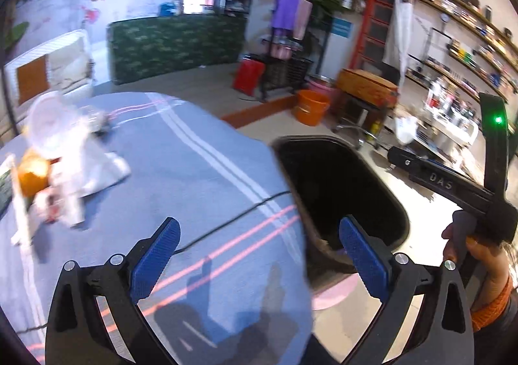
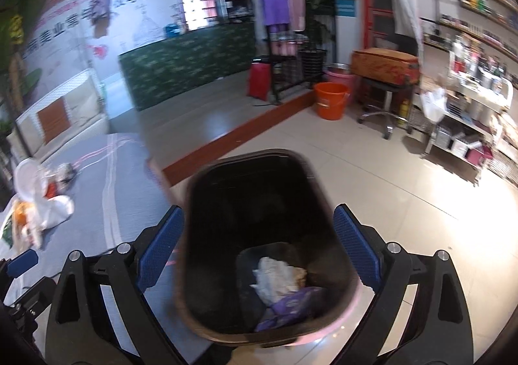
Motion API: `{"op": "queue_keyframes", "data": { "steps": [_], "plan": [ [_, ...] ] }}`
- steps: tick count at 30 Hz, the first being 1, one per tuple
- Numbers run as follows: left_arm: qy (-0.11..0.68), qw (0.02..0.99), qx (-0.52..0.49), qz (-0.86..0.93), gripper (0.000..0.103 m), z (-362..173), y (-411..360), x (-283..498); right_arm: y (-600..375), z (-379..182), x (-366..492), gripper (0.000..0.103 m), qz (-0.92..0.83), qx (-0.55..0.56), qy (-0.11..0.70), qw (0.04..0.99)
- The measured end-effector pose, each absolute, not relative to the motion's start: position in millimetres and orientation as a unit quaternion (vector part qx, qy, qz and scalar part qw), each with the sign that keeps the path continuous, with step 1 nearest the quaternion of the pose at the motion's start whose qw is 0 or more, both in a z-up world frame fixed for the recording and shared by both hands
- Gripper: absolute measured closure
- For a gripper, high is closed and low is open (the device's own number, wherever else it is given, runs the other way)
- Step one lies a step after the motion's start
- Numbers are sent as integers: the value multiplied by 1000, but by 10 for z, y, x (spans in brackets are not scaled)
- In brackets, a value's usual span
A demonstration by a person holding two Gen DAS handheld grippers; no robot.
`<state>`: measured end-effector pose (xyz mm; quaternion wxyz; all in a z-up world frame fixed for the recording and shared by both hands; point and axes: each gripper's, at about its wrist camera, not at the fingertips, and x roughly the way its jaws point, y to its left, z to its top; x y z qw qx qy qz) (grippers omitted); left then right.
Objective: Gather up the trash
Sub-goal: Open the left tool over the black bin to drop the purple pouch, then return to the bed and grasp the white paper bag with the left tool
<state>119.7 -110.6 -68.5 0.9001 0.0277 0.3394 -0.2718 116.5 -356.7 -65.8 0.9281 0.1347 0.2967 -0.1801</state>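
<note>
Black bin (image 2: 259,235) already holds crumpled wrappers (image 2: 278,280), both grippers released and empty, while white litter (image 1: 61,151) beside it awaits.

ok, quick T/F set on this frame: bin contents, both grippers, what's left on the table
1. The black bin is empty. False: a crumpled white tissue and a purple wrapper lie at the bottom.
2. The left gripper is open with nothing between its pads. True.
3. The right gripper is clamped on a wrapper. False: it is open and holds nothing, with the bin below it.
4. Trash remains on the grey striped tablecloth. True: white wrappers and an orange item.
5. The bin stands on the table. False: it stands on the tiled floor beside it.
</note>
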Motion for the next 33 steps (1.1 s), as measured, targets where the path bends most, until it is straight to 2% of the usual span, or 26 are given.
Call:
{"op": "queue_keyframes", "data": {
  "steps": [12,33],
  "plan": [
    [328,931,-18,-160,6,-639,-227,1179,-2695,-549,1449,11,-64,96,299,947],
    [346,932,-94,-49,6,-739,890,1423,-2037,-546,1574,11,18,76,314,946]
  ]
}}
